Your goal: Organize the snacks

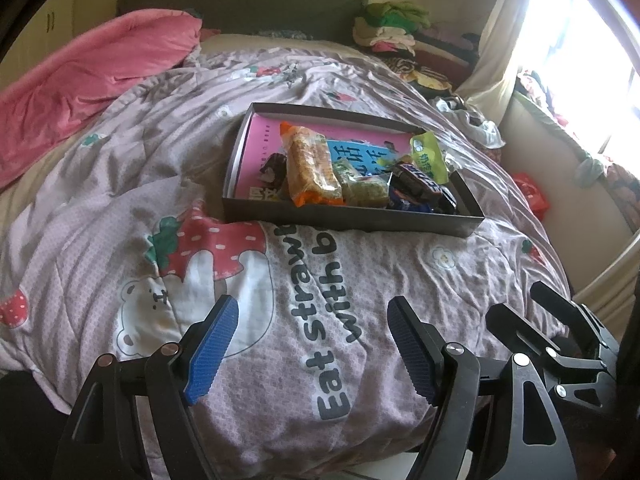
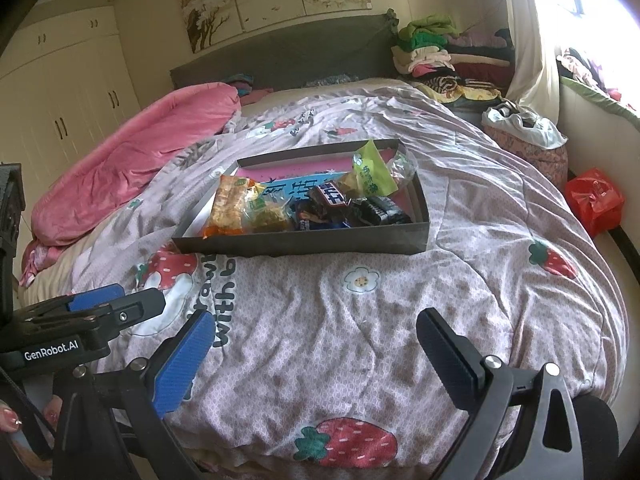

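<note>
**Both grippers held over the quilt, snack box ahead**

The left gripper points forward and down at the strawberry-print quilt. Its jaws are spread wide, with nothing between the blue pads — only quilt shows in the gap. The right gripper sits just beside it at a similar downward slant, jaws likewise spread and empty. In the right wrist view the left gripper appears at the lower left edge, and fingertips with painted nails show beneath it.

One shallow dark box lies on the quilt ahead of both grippers, well apart from the fingertips. The snacks sit inside it, crowded toward the near wall:

- one orange-wrapped cracker pack, at the left of the pile
- one clear pack with green-brown contents, touching the cracker pack
- one green pouch, at the right, toward the far wall
- several dark-wrapped candy bars — exact count cannot be told, since they overlap

One pink blanket lies bunched at the left of the bed. One red bag sits beyond the bed's right edge.
</note>
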A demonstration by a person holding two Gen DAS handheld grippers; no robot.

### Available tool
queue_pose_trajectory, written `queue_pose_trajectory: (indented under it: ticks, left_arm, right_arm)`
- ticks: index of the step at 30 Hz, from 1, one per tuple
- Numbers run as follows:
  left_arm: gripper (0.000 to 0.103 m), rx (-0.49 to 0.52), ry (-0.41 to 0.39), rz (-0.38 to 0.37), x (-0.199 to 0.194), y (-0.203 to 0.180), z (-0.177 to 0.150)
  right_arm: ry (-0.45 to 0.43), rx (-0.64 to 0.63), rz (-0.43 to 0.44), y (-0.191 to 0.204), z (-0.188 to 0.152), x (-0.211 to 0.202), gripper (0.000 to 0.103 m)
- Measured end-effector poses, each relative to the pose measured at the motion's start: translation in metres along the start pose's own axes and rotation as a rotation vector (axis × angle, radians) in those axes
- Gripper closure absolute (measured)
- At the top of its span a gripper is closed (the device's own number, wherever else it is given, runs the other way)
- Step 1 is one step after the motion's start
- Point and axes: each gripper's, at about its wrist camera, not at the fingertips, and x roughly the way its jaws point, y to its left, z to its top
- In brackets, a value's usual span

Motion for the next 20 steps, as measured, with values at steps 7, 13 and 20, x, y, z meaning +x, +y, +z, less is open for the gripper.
queue_pose_trajectory:
  ticks: [7, 13, 20]
  left_arm:
    - [0.025, 0.011, -0.009, 0.024, -0.002, 0.000, 0.001]
    - [0.025, 0.005, -0.019, 0.053, -0.002, 0.003, 0.003]
    - [0.025, -0.060, -0.055, 0.080, 0.008, 0.031, 0.018]
  right_arm:
    - [-0.004, -0.006, -0.005, 0.001, 0.000, 0.000, 0.002]
    - [-0.001, 0.001, -0.007, -0.001, 0.002, 0.001, 0.002]
    - [-0.015, 0.077, -0.057, -0.038, 0.020, 0.013, 0.001]
